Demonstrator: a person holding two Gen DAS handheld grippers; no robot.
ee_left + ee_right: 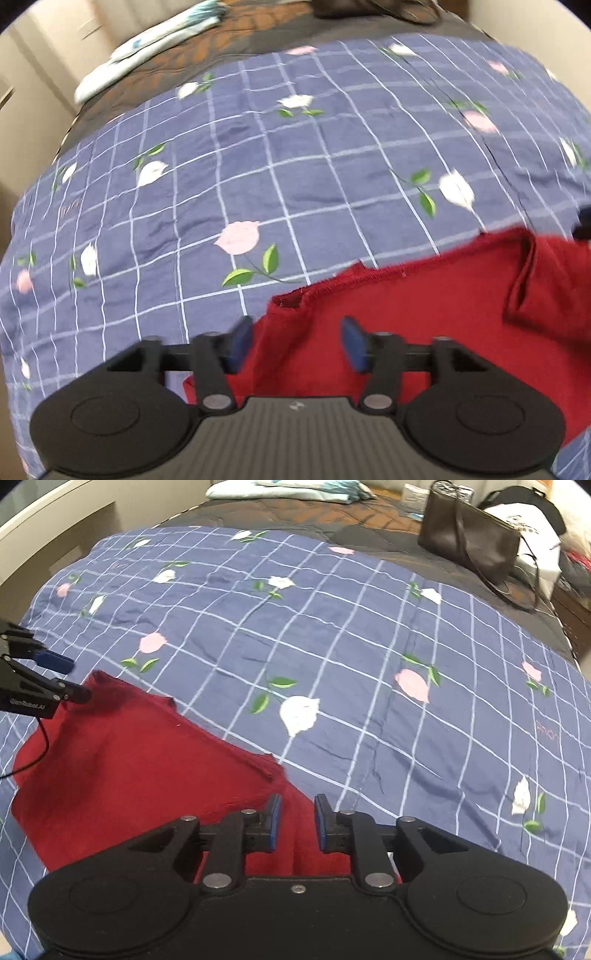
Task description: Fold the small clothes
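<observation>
Your red knitted garment (122, 760) lies flat on the blue checked bedspread printed with pink and white flowers (369, 635), at the near side of the bed. Its far hem runs as a slanted line from the upper left corner down toward your right gripper (297, 821), and a thick fold of the red cloth passes between that gripper's blue-padded fingers (275, 821). The gap there is narrow, but the pads do not clearly press the cloth, so you cannot tell whether it is gripped.

Your left gripper (297, 341) hovers over the garment's near left part with its fingers spread wide and nothing between them. That view is blurred. A raised flap of red cloth (524, 284) stands up on its right side.

Beyond the garment the bedspread is open, soft and lightly creased, right up to its far edge. Past that lies a dark quilted cover (314, 513), with a dark brown leather handbag (469, 546) standing at the far right and a pale folded cloth (280, 491) at the far left. A pale bed frame (55, 520) bounds the left side.
</observation>
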